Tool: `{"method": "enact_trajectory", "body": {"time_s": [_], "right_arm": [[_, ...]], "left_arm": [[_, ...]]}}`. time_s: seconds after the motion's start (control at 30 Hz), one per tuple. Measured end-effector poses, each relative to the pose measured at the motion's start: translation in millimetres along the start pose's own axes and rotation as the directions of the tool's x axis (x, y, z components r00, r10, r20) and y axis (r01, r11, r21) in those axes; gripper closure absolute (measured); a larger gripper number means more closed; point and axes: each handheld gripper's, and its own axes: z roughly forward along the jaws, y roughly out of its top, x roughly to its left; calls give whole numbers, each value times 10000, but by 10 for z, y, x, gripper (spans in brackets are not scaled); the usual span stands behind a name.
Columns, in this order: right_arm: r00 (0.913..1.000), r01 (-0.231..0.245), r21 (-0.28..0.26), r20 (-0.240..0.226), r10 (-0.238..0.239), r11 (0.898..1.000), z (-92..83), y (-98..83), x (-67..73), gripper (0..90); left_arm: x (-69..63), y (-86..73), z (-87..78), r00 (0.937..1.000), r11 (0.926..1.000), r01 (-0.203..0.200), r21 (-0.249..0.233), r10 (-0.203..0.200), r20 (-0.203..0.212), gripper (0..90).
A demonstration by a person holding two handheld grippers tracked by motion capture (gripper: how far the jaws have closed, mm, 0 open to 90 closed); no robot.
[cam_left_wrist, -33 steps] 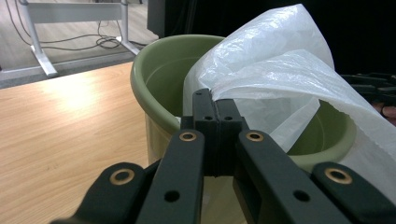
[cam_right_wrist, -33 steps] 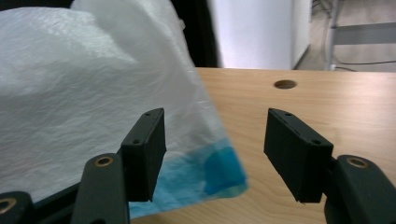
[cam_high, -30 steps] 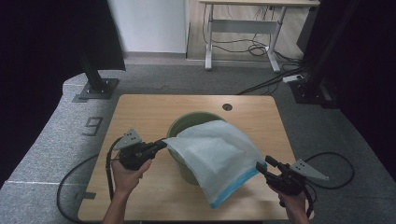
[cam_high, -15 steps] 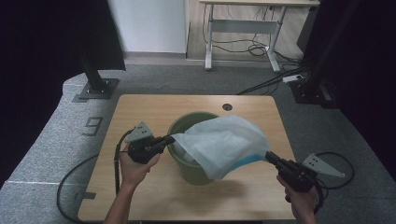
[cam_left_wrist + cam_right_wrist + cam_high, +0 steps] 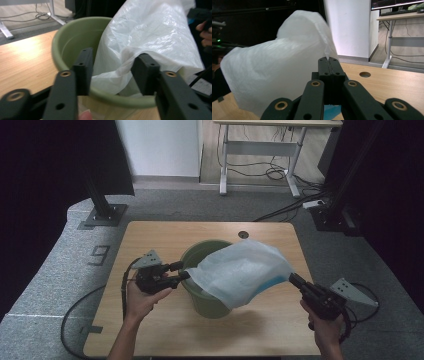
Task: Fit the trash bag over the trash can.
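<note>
White, crinkly plastic is what I'm working with — a thin translucent bin liner bag (image 5: 240,272) that I'm draping over the round olive-green plastic bucket (image 5: 205,297) standing at the middle of the light wooden table (image 5: 150,232). My right gripper (image 5: 292,279), at the lower right of the high view, has its jaws pressed together on the bag's edge; in the right gripper view the film pokes up out of the closed tips. My left gripper (image 5: 182,271), at the left of the bucket, has just been opening: its jaws now stand apart, and in the left gripper view the bag's near fold (image 5: 117,67) lies between them without either pad (image 5: 83,65) pressing on it, right above the bucket's rim (image 5: 120,98). To do this step well, I judge I should keep the right side taut and high, then re-grip the loose hem with the left jaws lower down — close to the rim — so the mouth can be spread and folded over the lip rather than bunching inside. The bag hangs half over the opening, its far left rim still bare. Room is good: bare table lies on all sides of the bucket, though my right hand (image 5: 325,330) sits near the table's lower right edge, with its cable (image 5: 360,287) trailing off the side.
</note>
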Motion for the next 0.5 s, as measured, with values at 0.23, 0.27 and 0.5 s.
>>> {"method": "enact_trajectory", "body": {"time_s": [0.23, 0.27, 0.5], "right_arm": [[9997, -128, -31, 222, 128, 9999, -21, 37, -53, 885], [9996, -148, -52, 237, 149, 9999, -23, 41, -59, 885], [9999, -153, 47, 14, 153, 9999, 35, 12, 12, 885]], "left_arm": [[34, -51, -221, 9999, 9999, 77, -149, -78, -122, 434], [27, -52, -241, 9999, 9998, 74, -189, -76, -108, 432], [-128, 12, -228, 9997, 9993, -232, -282, 232, 10, 428]]}}
